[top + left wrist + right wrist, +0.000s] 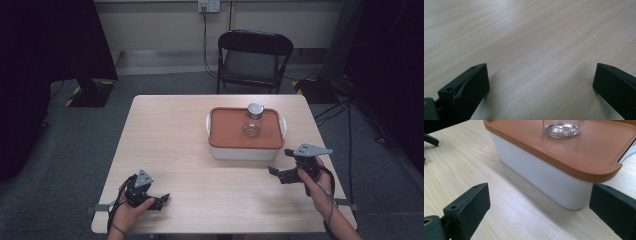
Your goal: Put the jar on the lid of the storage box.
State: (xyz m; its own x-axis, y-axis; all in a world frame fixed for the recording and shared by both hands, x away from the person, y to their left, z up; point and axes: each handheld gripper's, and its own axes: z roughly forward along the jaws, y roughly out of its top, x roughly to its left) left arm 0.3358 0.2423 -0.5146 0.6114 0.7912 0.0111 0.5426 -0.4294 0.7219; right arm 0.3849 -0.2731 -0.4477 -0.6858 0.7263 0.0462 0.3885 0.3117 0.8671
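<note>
My left gripper (159, 199) sits at the near left corner of the table (170, 130), low over the wood, w/ my hand wrapped round it. Jaws spread wide, nothing btwn them but bare wood grain in the left gripper view.

Mid-table, a bit to the far right: a white box (240, 152) w/ an orange lid (227, 131) and small white handles at each end. On the lid stands a glass jar (253, 120) w/ a metal cap, upright, towards the lid's right-centre. Looks empty, though the glass is too small to be sure.

My right gripper (280, 167) is near the box's near right corner, just beside it, not touching. Jaws wide apart, holding nothing. In the right gripper view the box's white wall (541, 180) lies btwn and beyond the jaws, the jar's base (561, 129) up top on the lid.

Past the table's far edge, a black folding chair (254, 60).
</note>
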